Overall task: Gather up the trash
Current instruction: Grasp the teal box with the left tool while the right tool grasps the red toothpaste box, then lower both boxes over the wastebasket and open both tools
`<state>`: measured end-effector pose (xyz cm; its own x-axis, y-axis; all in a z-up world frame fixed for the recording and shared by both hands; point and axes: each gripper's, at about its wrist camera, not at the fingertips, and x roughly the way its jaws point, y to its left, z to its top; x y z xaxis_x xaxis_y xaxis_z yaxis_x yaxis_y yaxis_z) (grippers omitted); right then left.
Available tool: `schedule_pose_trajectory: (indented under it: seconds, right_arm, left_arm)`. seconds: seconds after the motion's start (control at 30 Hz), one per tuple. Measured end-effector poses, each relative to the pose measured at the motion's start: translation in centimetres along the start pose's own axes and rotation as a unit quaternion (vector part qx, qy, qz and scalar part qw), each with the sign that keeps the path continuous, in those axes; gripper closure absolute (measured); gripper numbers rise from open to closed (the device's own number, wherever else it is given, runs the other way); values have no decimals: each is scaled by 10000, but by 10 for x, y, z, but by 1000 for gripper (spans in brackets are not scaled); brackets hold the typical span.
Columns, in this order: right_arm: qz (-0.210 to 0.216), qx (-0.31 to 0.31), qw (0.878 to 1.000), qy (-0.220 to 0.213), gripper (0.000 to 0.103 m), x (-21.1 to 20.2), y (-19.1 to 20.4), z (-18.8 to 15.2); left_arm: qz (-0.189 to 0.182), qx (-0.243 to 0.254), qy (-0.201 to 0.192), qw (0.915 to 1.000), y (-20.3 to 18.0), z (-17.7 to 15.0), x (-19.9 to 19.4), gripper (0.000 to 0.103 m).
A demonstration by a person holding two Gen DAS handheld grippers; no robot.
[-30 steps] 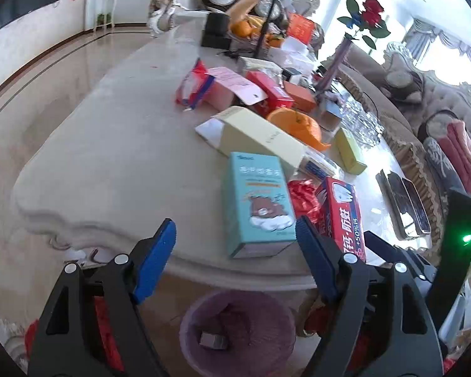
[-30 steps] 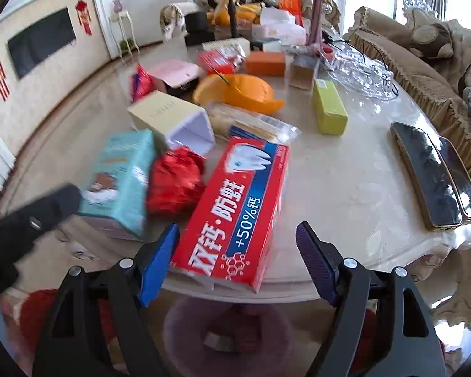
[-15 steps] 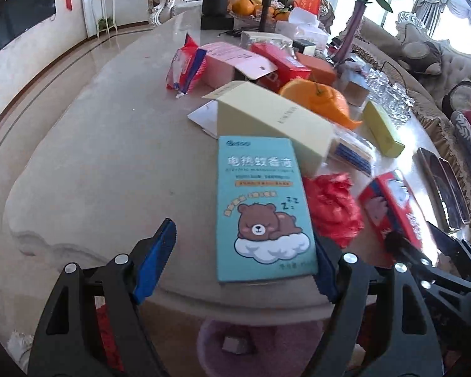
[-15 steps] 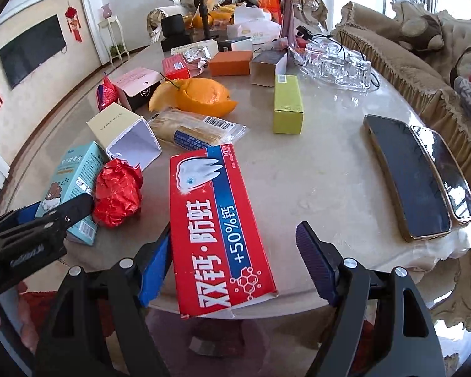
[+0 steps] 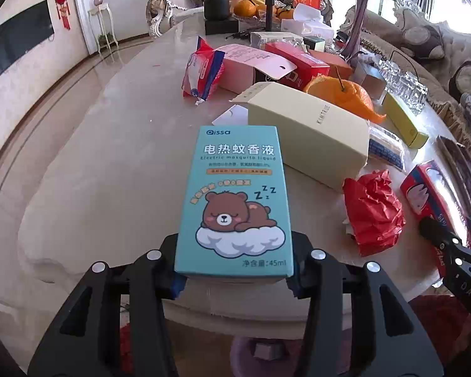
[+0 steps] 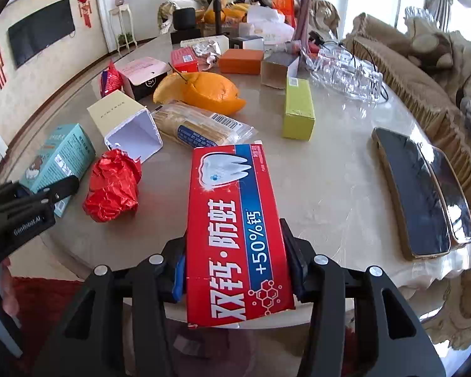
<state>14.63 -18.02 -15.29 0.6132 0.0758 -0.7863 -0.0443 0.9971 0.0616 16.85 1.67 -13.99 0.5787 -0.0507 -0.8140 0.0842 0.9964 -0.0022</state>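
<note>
My left gripper (image 5: pixel 234 278) is shut on the near end of a teal mosquito-liquid box (image 5: pixel 235 201) with a sleeping bear, lying at the table's front edge. My right gripper (image 6: pixel 237 275) is shut on the near end of a red toothpaste box (image 6: pixel 235 229). The teal box (image 6: pixel 58 160) and left gripper (image 6: pixel 18 210) show at the left of the right wrist view. The red box (image 5: pixel 424 191) and right gripper (image 5: pixel 452 251) show at the right of the left wrist view. A crumpled red wrapper (image 5: pixel 373 213) (image 6: pixel 113 185) lies between the two boxes.
A cream box (image 5: pixel 307 135), orange peel (image 6: pixel 201 91), a biscuit packet (image 6: pixel 204 128), a yellow-green box (image 6: pixel 298 110), snack bags and more boxes crowd the marble table (image 5: pixel 103 169). Two phones (image 6: pixel 424 194) lie at right. A purple bin (image 5: pixel 267 355) stands below the table edge.
Both grippers moved forward over the table edge and closed: the left onto the teal box, the right onto the red toothpaste box.
</note>
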Motion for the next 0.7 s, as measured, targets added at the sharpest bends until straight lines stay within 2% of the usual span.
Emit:
schedule_pose_trajectory:
  seconds: [0.1, 0.2, 0.33, 0.4, 0.47, 0.53, 0.6, 0.7]
  right_arm:
    - [132, 125, 9998, -22, 56, -11, -3, 2]
    - [433, 220, 9988, -38, 56, -37, -3, 2]
    - [1099, 430, 9924, 350, 56, -77, -3, -23]
    - [1331, 558, 9868, 732, 56, -87, -2, -50]
    - [1343, 559, 9824, 1172, 56, -79, 2, -77]
    - [1211, 654, 9756, 1713, 56, -51, 4, -104]
    - [1096, 770, 9647, 2267, 56, -13, 5, -127]
    - [916, 672, 9594, 2580, 56, 20, 12, -143]
  left_arm:
    - [-230, -241, -2, 9994, 7, 1, -10, 55]
    - [-429, -196, -76, 9989, 9, -4, -36, 55]
    - [-809, -19, 107, 9967, 4, -29, -73, 55]
    - [-1075, -16, 416, 9933, -1, -57, -87, 55]
    - [-1206, 25, 811, 9894, -9, -85, -84, 55]
    - [-1242, 120, 1247, 9843, -21, -112, -67, 55]
    - [-1301, 160, 1784, 9752, -32, -138, -35, 55]
    - [-1431, -95, 2383, 9606, -37, -162, 5, 54]
